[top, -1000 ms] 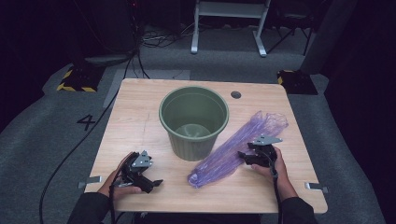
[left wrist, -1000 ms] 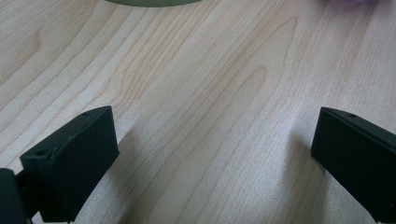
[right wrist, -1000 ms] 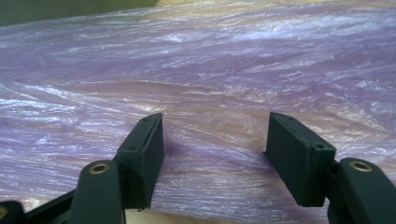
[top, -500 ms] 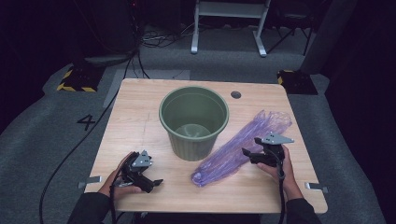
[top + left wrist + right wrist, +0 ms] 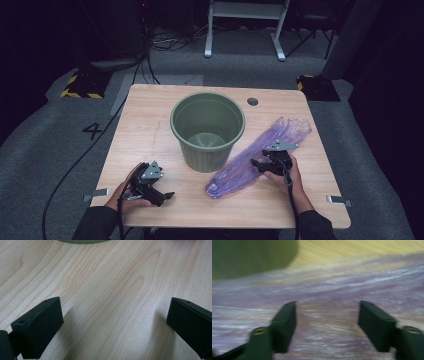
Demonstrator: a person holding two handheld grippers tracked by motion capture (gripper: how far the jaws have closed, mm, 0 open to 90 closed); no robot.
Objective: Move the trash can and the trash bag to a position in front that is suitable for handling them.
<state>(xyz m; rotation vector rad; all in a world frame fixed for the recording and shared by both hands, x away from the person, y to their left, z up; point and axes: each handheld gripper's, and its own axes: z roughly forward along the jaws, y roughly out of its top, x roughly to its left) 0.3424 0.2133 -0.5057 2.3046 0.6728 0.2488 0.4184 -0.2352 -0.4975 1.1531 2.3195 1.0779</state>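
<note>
Closest in, the left gripper [image 5: 159, 194] just sits on the near-left bit of the light wooden table [image 5: 150, 130], jaws wide apart with nothing but bare wood grain between them, so it's not doing much. Over on the near-right, the right gripper [image 5: 260, 164] is the busy one: it's parked right at the long, crumpled, see-through purple plastic bag [image 5: 260, 155], about halfway along it. Its jaws have just been closing a bit but are apart for now, and from the right gripper view the purple film runs under and between them without being pinched as far as I can tell (that view is pretty blurry). The bag lies flat on the table with its long axis running diagonally, near end pointing toward the front middle, far end fanning out toward the back right. Just to the left of it, past the bag's middle, stands the round olive-green plastic bucket [image 5: 207, 131], upright and looking empty. So the right hand is clearly the nearer one, and I'd guess the grab has to go across the bag.
</note>
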